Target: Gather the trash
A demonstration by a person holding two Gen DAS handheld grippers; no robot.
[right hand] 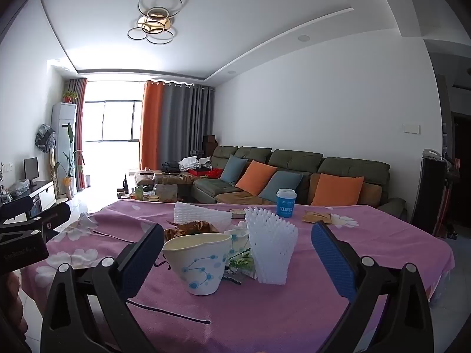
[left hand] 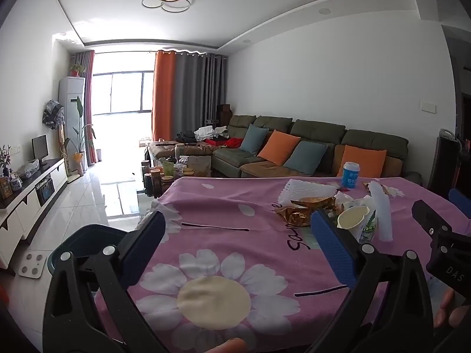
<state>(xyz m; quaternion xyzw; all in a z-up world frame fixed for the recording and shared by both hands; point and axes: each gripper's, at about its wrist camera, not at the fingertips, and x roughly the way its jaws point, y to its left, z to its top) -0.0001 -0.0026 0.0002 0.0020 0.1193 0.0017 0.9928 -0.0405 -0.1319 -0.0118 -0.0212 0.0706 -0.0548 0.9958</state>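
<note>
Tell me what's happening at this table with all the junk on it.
A person holds a two-finger gripper in each hand over a table with a pink flowered cloth, about to collect trash. The left gripper and right gripper are both wide open and hold nothing. The right one faces a crumpled paper cup and a white foam net sleeve, with a gold wrapper behind them. A blue cup stands upright near the far edge. Nothing has been picked up yet.

A squashed white paper cup (right hand: 200, 261) with blue dots stood upright beside white foam fruit netting (right hand: 270, 250), crumpled gold wrappers (right hand: 194, 228) behind; a blue-and-white cup (right hand: 286, 203) stood well apart.
</note>
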